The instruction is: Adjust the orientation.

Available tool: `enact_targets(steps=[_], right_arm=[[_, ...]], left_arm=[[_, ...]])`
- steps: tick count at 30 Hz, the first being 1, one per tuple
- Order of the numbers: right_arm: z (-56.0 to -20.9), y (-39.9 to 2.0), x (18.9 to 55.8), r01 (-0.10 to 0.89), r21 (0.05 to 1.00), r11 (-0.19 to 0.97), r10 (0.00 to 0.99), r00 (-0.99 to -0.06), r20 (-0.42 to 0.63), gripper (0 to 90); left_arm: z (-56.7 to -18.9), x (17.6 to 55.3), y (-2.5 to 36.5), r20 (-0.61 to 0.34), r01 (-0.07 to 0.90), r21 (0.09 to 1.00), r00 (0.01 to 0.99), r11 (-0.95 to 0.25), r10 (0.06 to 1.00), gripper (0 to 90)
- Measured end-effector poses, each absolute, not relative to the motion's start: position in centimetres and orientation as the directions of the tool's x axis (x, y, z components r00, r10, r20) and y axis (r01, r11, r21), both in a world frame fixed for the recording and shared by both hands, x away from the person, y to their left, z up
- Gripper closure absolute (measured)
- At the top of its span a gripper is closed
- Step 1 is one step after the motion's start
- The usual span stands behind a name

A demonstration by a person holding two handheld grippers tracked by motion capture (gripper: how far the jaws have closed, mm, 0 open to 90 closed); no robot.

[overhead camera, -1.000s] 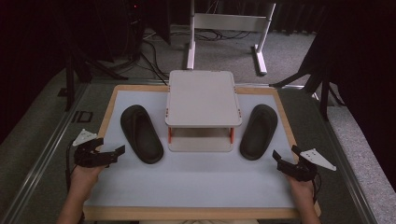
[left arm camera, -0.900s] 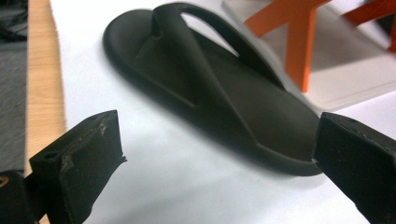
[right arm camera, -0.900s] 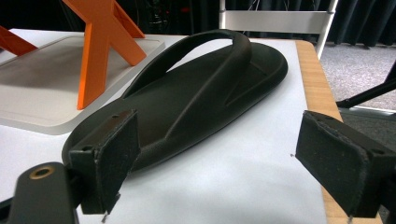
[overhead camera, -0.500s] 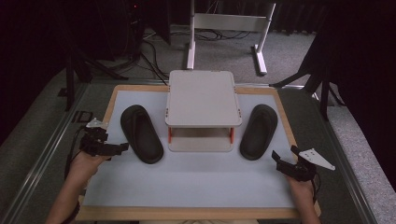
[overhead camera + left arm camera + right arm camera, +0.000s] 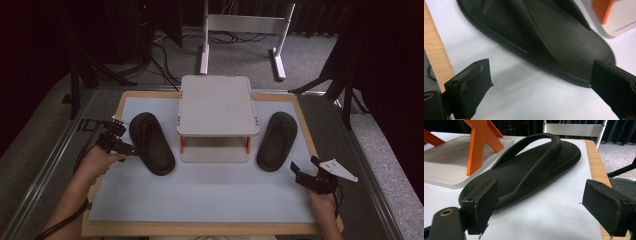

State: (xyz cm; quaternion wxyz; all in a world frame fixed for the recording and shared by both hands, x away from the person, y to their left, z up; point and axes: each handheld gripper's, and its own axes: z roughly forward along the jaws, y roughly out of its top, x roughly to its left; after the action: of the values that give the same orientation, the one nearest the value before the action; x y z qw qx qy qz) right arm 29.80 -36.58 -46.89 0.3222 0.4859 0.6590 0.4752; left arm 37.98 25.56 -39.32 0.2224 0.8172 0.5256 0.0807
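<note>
In the high view, a small white two-tier shelf [image 5: 216, 117] with orange legs stands at the middle of the counter [image 5: 200, 195], on its pale mat. Both tiers look bare from here. A black flip-flop lies on each side of it: the left flip-flop [image 5: 151, 142] angled along the shelf's left edge, the right flip-flop [image 5: 277, 140] just beside its right edge. The left hand-held gripper [image 5: 131, 149] sits right at the outer rim of the left flip-flop, jaws spread; since the earlier frames it has moved in from the counter's left border towards that sandal. The right hand-held gripper [image 5: 303, 173] hovers near the heel of the right flip-flop, a little apart from it, and has barely shifted. A white metal frame [image 5: 245, 30] stands on the floor behind the counter.

In the left gripper view, the left hand-held gripper [image 5: 541, 82] is wide open, its jaws low over the mat, one close against the rim of the left flip-flop [image 5: 554, 37]. An orange leg [image 5: 603, 11] of the shelf shows beyond.

In the right gripper view, the right hand-held gripper [image 5: 540, 202] is also wide open, with the heel of the right flip-flop [image 5: 531, 172] lying ahead of its jaws. The shelf's lower tier [image 5: 446, 162] lies bare at the left.
</note>
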Motion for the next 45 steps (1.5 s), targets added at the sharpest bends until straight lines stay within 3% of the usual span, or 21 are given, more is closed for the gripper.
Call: enact_targets(steps=[13, 19, 24, 29, 30, 32, 36, 45], right_arm=[[-46.9, -36.6, 29.9, 0.342, 0.937, 0.077, 0.944, -0.327, 0.042, 13.5], [-46.9, -36.6, 29.9, 0.344, 0.936, 0.080, 0.942, -0.332, 0.041, 13.5], [-46.9, -36.6, 29.9, 0.345, 0.935, 0.077, 0.940, -0.337, 0.046, 14.1], [-47.0, -36.6, 29.9, 0.344, 0.935, 0.082, 0.939, -0.340, 0.043, 14.1], [-47.0, -36.6, 29.9, 0.343, 0.936, 0.081, 0.939, -0.342, 0.044, 14.1], [-47.0, -36.6, 29.9, 0.343, 0.936, 0.081, 0.938, -0.343, 0.044, 14.1], [-47.0, -36.5, 29.9, 0.344, 0.936, 0.082, 0.938, -0.344, 0.044, 14.1], [-47.0, -36.6, 29.9, 0.342, 0.936, 0.082, 0.937, -0.347, 0.044, 14.1]], left_arm=[[-39.8, 42.1, 24.2, -0.115, 0.869, 0.300, 0.441, -0.392, 0.890, 7.3], [-40.3, 43.9, 22.9, -0.084, 0.880, 0.250, 0.435, -0.403, 0.897, 16.3], [-40.7, 45.3, 22.6, -0.088, 0.896, 0.215, 0.415, -0.389, 0.906, 32.6], [-41.5, 46.6, 22.4, -0.060, 0.917, 0.146, 0.384, -0.372, 0.922, 35.9], [-41.7, 46.8, 22.4, -0.056, 0.921, 0.137, 0.376, -0.366, 0.925, 42.2], [-41.6, 47.1, 22.3, -0.054, 0.925, 0.133, 0.367, -0.357, 0.929, 44.0], [-41.8, 47.5, 21.9, -0.071, 0.922, 0.095, 0.382, -0.374, 0.922, 56.6], [-41.5, 48.0, 21.6, -0.056, 0.909, 0.069, 0.416, -0.412, 0.908, 64.1]])
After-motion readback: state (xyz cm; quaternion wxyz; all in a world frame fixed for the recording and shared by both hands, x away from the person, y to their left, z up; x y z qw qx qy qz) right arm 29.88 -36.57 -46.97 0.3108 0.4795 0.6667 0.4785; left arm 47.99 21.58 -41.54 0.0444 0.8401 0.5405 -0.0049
